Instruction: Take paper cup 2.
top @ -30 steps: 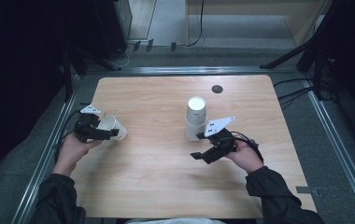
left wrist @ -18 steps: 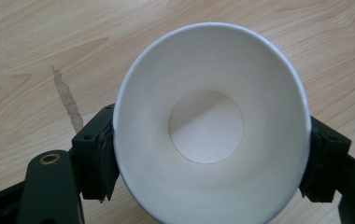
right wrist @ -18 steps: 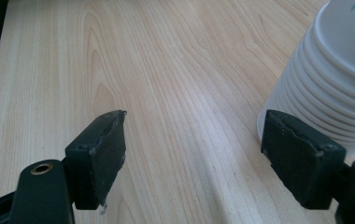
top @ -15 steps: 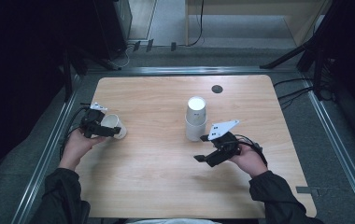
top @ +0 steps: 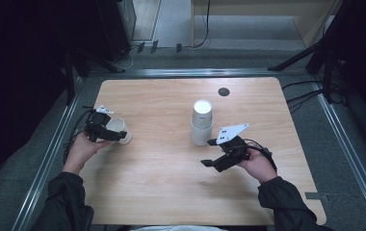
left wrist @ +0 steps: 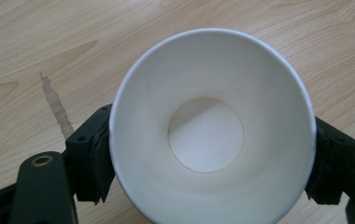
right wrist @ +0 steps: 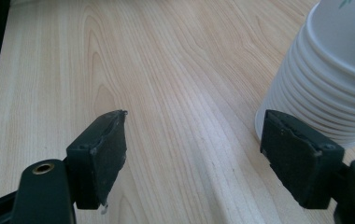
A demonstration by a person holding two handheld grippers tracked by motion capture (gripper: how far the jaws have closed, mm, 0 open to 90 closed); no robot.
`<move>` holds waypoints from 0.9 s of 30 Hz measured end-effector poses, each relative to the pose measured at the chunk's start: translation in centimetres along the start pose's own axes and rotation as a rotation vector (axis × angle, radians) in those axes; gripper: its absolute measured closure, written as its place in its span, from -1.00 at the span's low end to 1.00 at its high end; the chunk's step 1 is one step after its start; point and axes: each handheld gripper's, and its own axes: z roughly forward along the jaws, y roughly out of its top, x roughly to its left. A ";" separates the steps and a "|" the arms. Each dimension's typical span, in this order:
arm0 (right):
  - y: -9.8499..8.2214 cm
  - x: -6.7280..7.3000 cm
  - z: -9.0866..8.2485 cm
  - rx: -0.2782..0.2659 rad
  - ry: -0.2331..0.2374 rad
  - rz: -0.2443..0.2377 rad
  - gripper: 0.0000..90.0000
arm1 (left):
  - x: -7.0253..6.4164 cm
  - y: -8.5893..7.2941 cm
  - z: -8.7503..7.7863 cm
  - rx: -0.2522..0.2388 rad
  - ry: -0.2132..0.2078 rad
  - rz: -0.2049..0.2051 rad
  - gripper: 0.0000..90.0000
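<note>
left gripper, frame left: jaws just easing open around paper cup | release likely | right gripper: open, empty, beside cup stack

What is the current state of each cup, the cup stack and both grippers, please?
Single paper cup: empty, between the left gripper's jaws, mouth toward that gripper's camera.
Cup stack: upside down on the table, nested, free of either gripper.
Left gripper: jaws at the cup's sides, just been opening.
Right gripper: open, nothing between its jaws, beside the stack.
</note>
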 end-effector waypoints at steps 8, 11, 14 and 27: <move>0.0 -0.3 -0.1 0.000 -0.002 0.025 -0.52 | 0.1 0.0 -0.1 -0.006 -0.036 -0.016 -0.72; 0.2 -0.6 -0.5 -0.008 0.009 0.094 -0.52 | 0.2 0.1 -0.1 -0.011 -0.057 -0.032 -0.85; 0.4 -0.7 -1.2 -0.011 -0.009 0.062 -0.52 | 0.2 0.2 -0.5 -0.035 -0.077 -0.052 -0.94; 1.4 -2.1 -3.4 -0.020 0.026 0.109 -0.65 | 0.7 -0.3 -3.0 -0.096 -0.094 -0.099 -0.94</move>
